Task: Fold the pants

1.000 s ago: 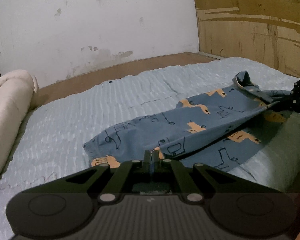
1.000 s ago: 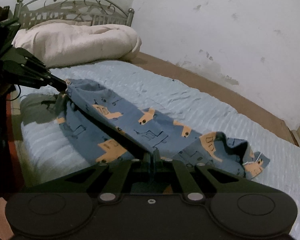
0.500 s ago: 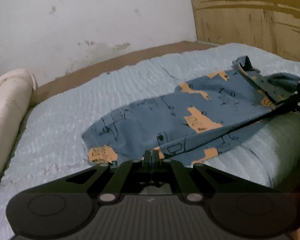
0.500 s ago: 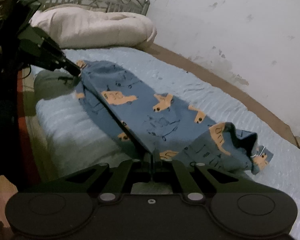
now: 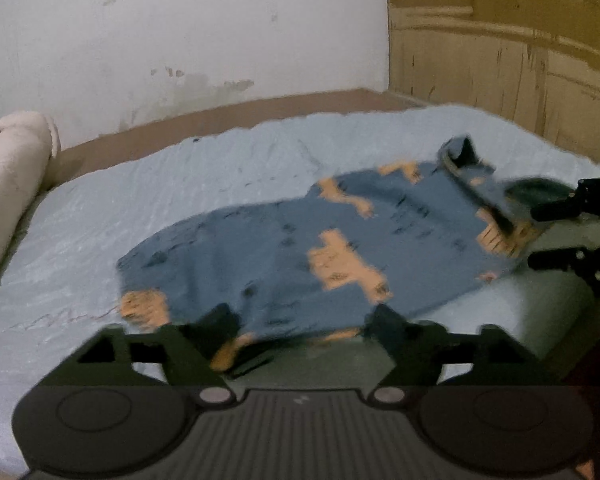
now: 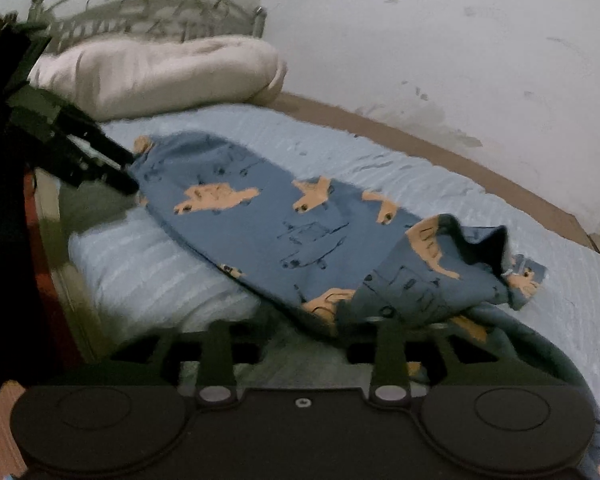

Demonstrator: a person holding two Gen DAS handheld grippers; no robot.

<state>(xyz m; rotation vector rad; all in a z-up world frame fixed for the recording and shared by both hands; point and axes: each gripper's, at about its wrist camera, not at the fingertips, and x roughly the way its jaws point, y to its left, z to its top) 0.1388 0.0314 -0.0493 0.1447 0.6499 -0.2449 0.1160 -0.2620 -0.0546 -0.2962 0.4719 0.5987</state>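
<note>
Blue pants (image 5: 284,256) with orange and dark prints lie lengthwise, folded, near the bed's front edge; they also show in the right wrist view (image 6: 300,224). My left gripper (image 5: 300,320) is open at the leg end, with the hem lying between its spread fingers. My right gripper (image 6: 304,328) is open at the crumpled waist end (image 6: 476,264), fabric resting at its fingertips. Each gripper shows in the other's view, open: the right one (image 5: 540,236) and the left one (image 6: 126,170).
A light blue quilted bedspread (image 5: 180,200) covers the bed. A cream rolled blanket (image 6: 156,72) lies at the metal headboard (image 6: 148,4). A white wall runs along the far side and a wooden panel (image 5: 520,60) stands at the foot.
Both grippers have gone from shut on the pants to open. The lifted, taut edge has dropped and the pants lie flat on the bed.
</note>
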